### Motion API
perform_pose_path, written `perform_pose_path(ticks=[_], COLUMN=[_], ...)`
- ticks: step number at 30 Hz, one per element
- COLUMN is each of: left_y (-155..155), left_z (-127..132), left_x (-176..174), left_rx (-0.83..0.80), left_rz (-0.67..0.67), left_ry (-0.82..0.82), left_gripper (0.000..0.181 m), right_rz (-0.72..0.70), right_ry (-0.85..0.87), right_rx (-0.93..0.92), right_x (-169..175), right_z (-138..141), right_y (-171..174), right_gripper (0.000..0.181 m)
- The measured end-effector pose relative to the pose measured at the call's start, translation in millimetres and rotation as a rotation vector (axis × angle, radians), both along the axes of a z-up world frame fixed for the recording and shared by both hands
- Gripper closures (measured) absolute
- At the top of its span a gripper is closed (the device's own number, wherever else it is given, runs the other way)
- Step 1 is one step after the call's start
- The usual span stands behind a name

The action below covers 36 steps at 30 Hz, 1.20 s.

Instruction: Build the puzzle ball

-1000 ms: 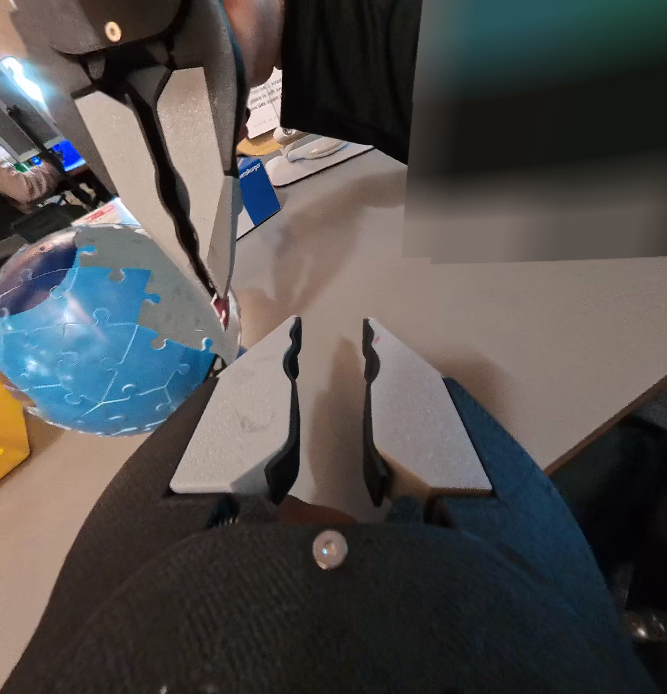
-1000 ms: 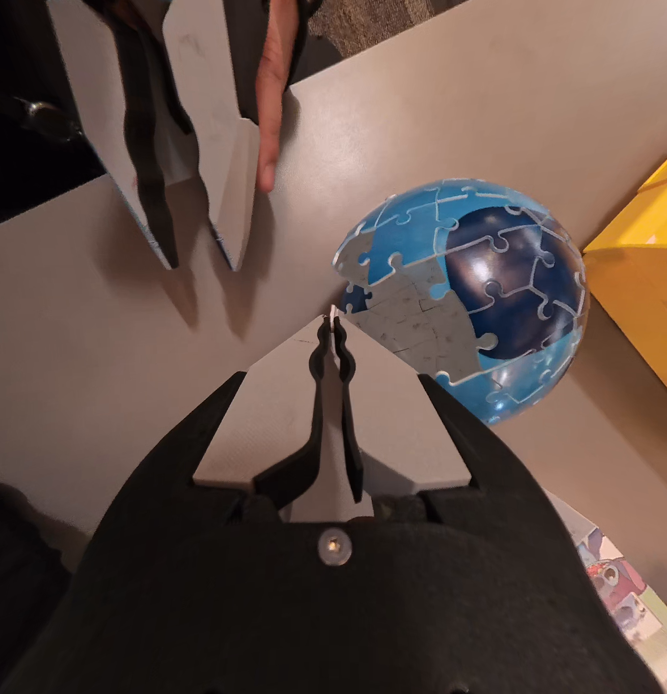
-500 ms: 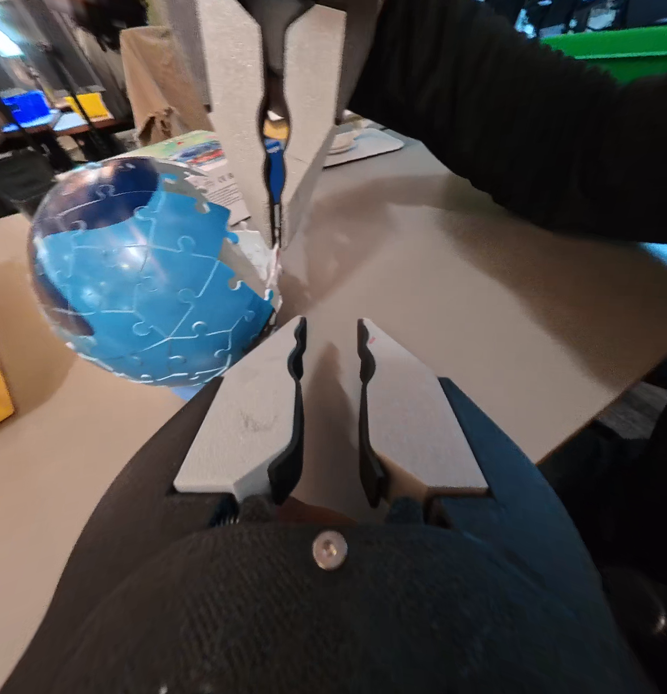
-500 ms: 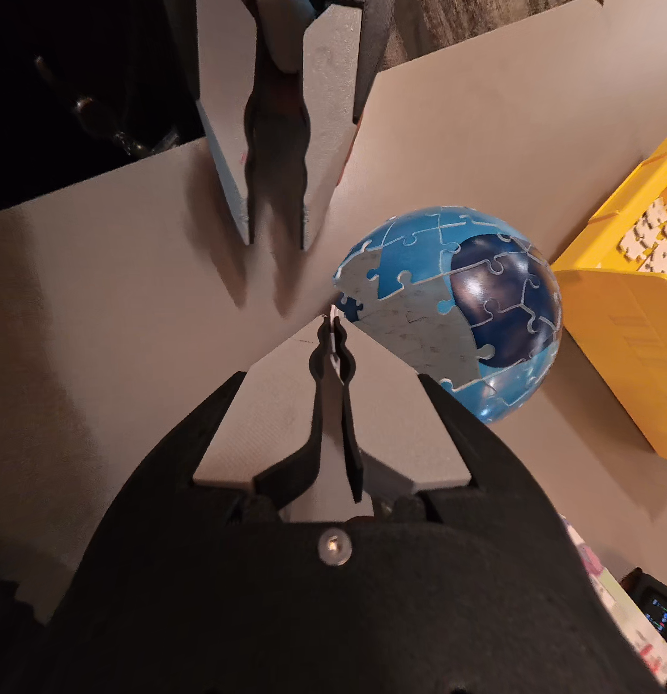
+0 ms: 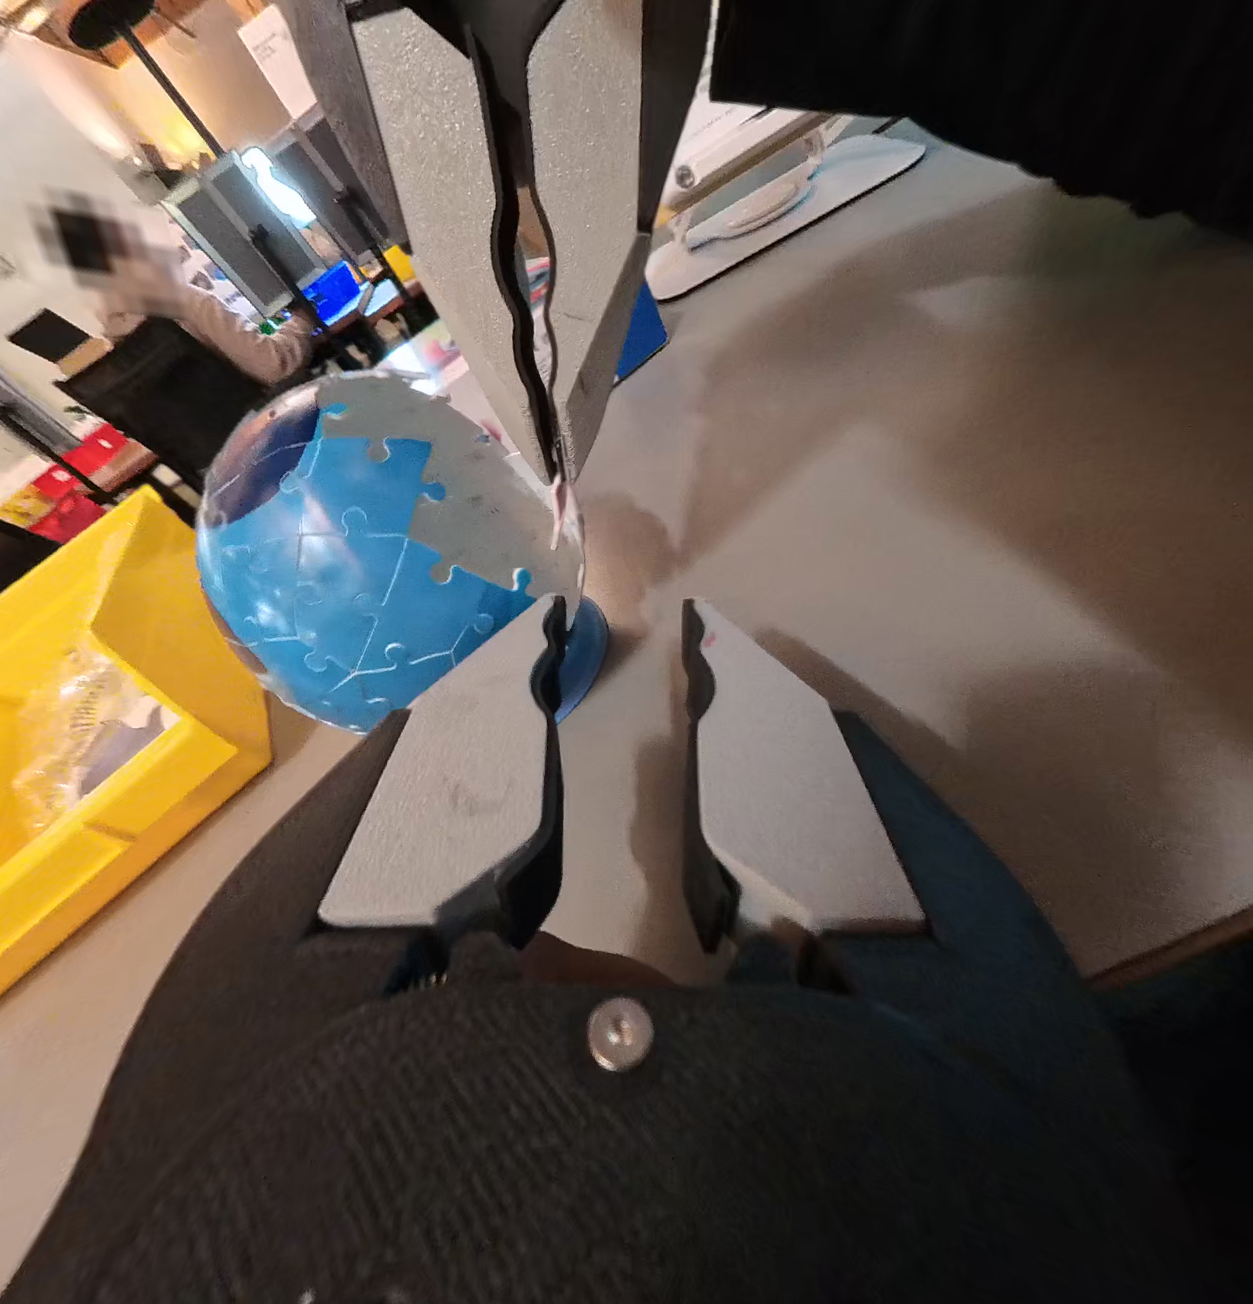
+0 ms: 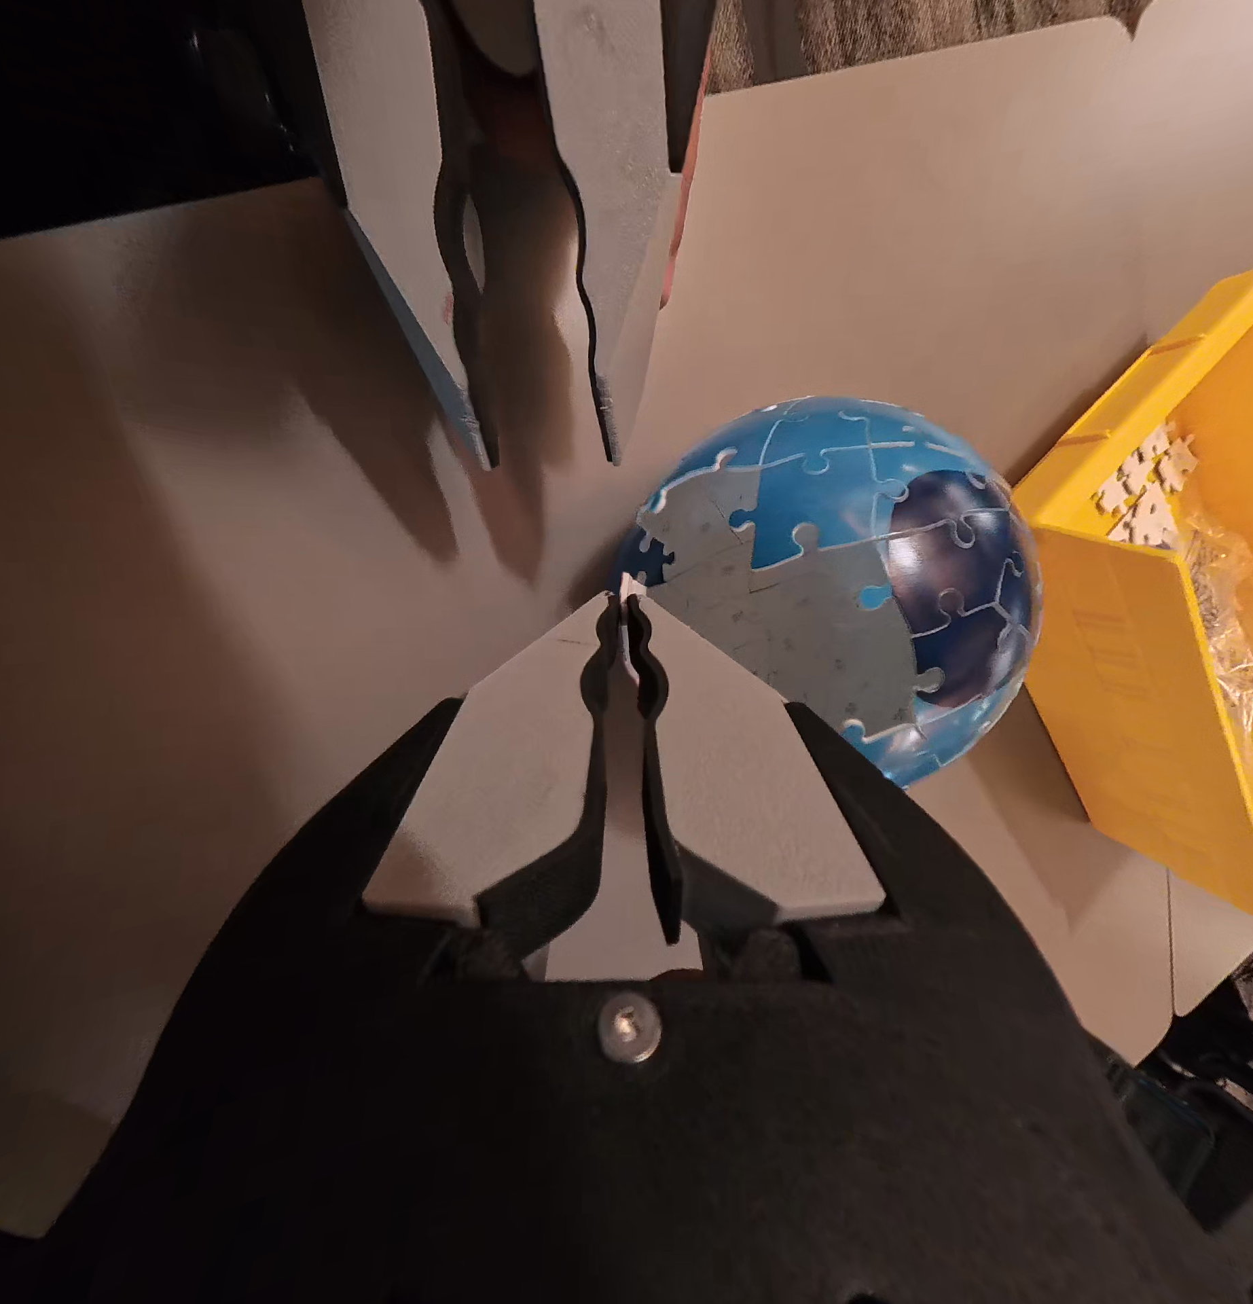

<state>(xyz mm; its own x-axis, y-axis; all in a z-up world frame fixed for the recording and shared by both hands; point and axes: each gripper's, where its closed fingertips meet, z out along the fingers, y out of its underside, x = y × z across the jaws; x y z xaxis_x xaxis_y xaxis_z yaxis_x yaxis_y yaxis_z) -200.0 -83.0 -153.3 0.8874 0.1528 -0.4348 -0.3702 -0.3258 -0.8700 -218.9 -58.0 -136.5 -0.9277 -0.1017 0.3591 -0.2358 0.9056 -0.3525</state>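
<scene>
Grey table [image 6: 186, 635] underlies it all; the right gripper [image 6: 627, 600] pinches a pale piece [image 6: 629, 587] at the open edge of the ball [image 6: 856, 564], mostly built, while the left gripper [image 5: 620, 610] hangs open and empty just beside it; more pieces wait in the yellow bin [image 6: 1138, 670]

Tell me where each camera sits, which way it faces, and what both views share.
Left wrist view: sits on the left hand-held gripper, open, facing across the table; a dark sleeve shows.
Right wrist view: sits on the right hand-held gripper, facing down at the table, shut on a puzzle piece.
Shared: puzzle ball, yellow bin, and each other's gripper.
</scene>
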Motion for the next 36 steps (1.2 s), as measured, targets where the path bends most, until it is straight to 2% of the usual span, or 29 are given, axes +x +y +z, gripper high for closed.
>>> perform_pose_path(ticks=[4, 7, 15, 19, 29, 33, 35, 36], left_y=[1.9, 7.4, 24.8, 28.1, 36.2, 38.7, 38.5, 38.4], left_z=[7.6, 19.6, 17.9, 14.5, 5.0, 3.8, 3.1, 1.4], left_x=[-2.9, -1.7, -3.2, -6.2, -18.7, -21.4, -17.5, -16.3], left_rx=[0.014, 0.044, 0.027, 0.006, -0.056, -0.064, -0.069, -0.08], left_rz=[0.069, 0.073, 0.016, 0.043, 0.102, 0.1, 0.082, 0.078], left_ry=[0.085, 0.151, 0.08, 0.116, 0.043, 0.028, 0.043, 0.046], left_gripper=[0.153, 0.162, 0.158, 0.158, 0.153, 0.156, 0.167, 0.166], right_rz=[0.033, 0.041, 0.063, 0.07, 0.091, 0.088, 0.09, 0.091], right_ry=[0.029, 0.062, 0.037, 0.036, 0.002, -0.01, -0.017, -0.017], right_rx=[-0.01, 0.018, -0.025, -0.025, -0.017, -0.008, -0.004, -0.001], right_x=[2.1, 2.1, 1.1, 2.0, 0.5, -2.6, -2.6, -2.8], right_z=[1.8, -0.3, -4.4, -3.7, -6.2, -9.6, -10.8, -11.4], right_y=[-1.2, 3.1, 0.7, 1.2, 2.6, 6.2, 6.7, 7.2], right_gripper=[0.181, 0.181, 0.181, 0.181, 0.181, 0.181, 0.181, 0.181])
